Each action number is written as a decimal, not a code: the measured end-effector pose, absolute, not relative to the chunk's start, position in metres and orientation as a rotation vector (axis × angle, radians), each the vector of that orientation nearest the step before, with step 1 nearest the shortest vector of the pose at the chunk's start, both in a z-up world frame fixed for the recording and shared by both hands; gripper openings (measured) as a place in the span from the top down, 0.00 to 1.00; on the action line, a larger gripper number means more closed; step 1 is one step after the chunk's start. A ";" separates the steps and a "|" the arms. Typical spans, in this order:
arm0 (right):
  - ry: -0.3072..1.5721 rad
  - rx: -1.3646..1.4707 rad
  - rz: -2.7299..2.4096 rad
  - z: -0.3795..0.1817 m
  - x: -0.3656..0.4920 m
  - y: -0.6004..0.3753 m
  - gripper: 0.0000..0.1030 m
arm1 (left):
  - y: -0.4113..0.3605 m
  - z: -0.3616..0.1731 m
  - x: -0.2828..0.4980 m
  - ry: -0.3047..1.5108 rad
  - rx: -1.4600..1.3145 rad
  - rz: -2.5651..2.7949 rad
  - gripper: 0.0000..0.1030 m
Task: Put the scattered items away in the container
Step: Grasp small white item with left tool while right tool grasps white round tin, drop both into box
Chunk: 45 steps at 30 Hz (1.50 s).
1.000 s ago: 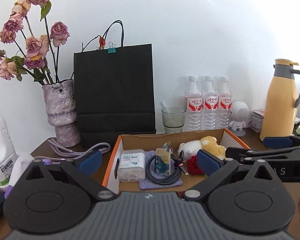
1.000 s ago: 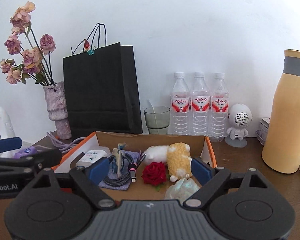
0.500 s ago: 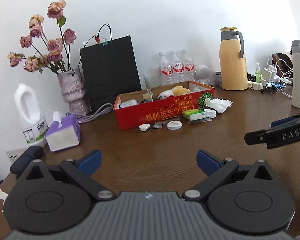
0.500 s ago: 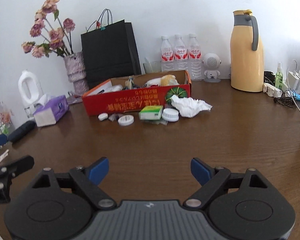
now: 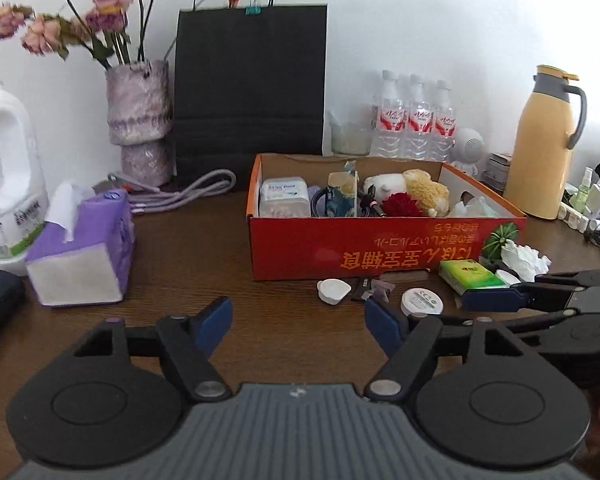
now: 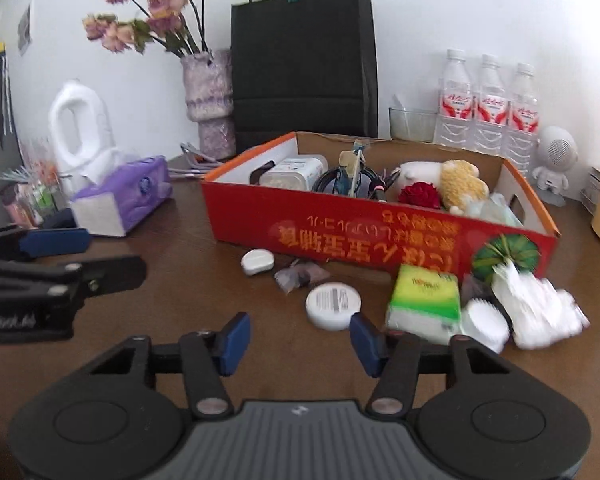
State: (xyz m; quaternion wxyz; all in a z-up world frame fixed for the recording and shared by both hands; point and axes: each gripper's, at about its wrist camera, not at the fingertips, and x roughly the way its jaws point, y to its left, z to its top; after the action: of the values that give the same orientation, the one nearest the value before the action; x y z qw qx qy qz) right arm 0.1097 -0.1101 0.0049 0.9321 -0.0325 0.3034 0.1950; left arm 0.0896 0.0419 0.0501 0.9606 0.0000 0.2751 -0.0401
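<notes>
A red cardboard box (image 5: 380, 250) (image 6: 364, 228) stands on the brown table, holding a plush toy, a red rose, a cable and a white pack. In front of it lie a small white cup (image 5: 333, 291) (image 6: 257, 261), a dark wrapper (image 6: 298, 275), a round white tin (image 5: 420, 301) (image 6: 333, 305), a green tissue pack (image 5: 471, 275) (image 6: 425, 302), a white lid (image 6: 485, 322) and crumpled white paper (image 5: 524, 258) (image 6: 540, 310). My left gripper (image 5: 298, 322) is open and empty, short of the cup. My right gripper (image 6: 298, 340) is open and empty, just before the tin.
A purple tissue box (image 5: 80, 252) and a white jug (image 5: 8, 176) stand at left. A vase of dried roses (image 5: 138, 120), a black paper bag (image 5: 250, 92), water bottles (image 5: 416, 120) and a yellow thermos (image 5: 544, 148) line the wall. Cables lie at far right.
Both grippers have moved forward toward the box since half a second ago, after pulling far back from over it. The scattered items now lie close ahead. Both stay open.
</notes>
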 end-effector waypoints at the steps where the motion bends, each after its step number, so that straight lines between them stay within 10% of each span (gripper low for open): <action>1: 0.631 -0.066 0.383 0.003 0.120 -0.107 0.53 | 0.041 0.047 0.104 0.581 0.000 -0.083 0.28; 10: 0.682 -0.088 0.318 -0.013 0.149 -0.103 0.56 | 0.026 0.024 0.166 0.664 -0.044 -0.150 0.28; 15: 0.657 -0.080 0.325 -0.016 0.146 -0.106 0.59 | 0.017 0.017 0.175 0.665 -0.033 -0.114 0.61; 23: 0.643 -0.075 0.342 -0.016 0.144 -0.107 0.61 | 0.014 0.014 0.175 0.656 -0.038 -0.162 0.54; 26: 0.643 -0.076 0.349 -0.016 0.144 -0.106 0.61 | 0.006 0.008 0.176 0.673 0.009 -0.154 0.71; 45: 0.369 -0.076 0.308 0.034 0.063 -0.138 0.63 | 0.007 0.071 0.062 0.360 0.030 0.051 0.71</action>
State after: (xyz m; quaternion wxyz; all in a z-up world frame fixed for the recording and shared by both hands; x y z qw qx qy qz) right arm 0.0628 -0.1378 0.0340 0.9706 -0.0377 0.1826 0.1523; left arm 0.0620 0.0075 0.0707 0.9834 0.0149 0.1792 0.0251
